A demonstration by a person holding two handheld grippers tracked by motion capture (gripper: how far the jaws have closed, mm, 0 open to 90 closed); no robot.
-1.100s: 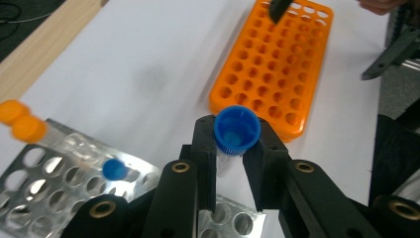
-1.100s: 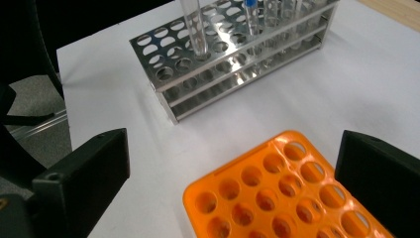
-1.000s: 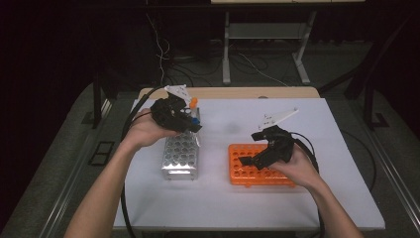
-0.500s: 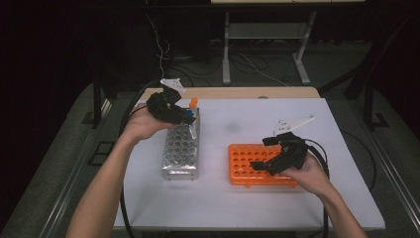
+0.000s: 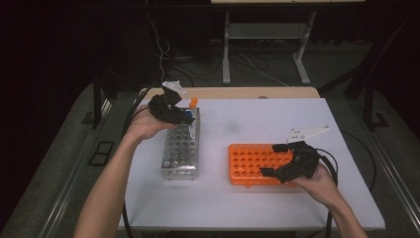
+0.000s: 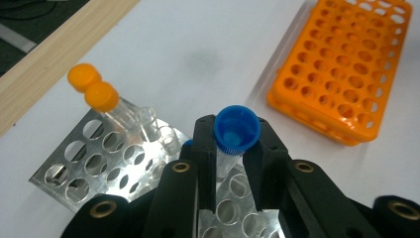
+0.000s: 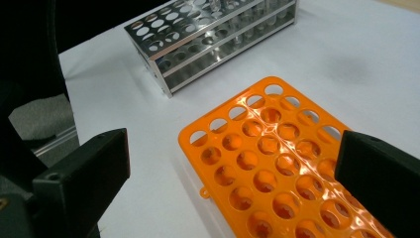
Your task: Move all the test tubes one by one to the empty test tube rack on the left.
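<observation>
My left gripper (image 6: 229, 148) is shut on a clear tube with a blue cap (image 6: 236, 130), held upright over the far end of the metal rack (image 6: 94, 163). From above, that gripper (image 5: 184, 117) hovers at the rack's (image 5: 181, 151) far left corner. Two orange-capped tubes (image 6: 96, 90) stand in the rack's far corner, seen from above as an orange-capped tube (image 5: 193, 102). My right gripper (image 5: 271, 159) stands open over the right part of the empty orange rack (image 5: 247, 162). Its jaws frame the orange rack (image 7: 267, 163) with nothing between them.
The white table (image 5: 247, 121) has bare room between the racks and behind the orange one. A wooden strip (image 5: 237, 92) runs along its far edge. Cables trail from both grippers off the table sides.
My left gripper has carried the blue-capped tube toward the far end of the metal rack and lower. My right gripper has slid right and nearer, across the orange rack.
</observation>
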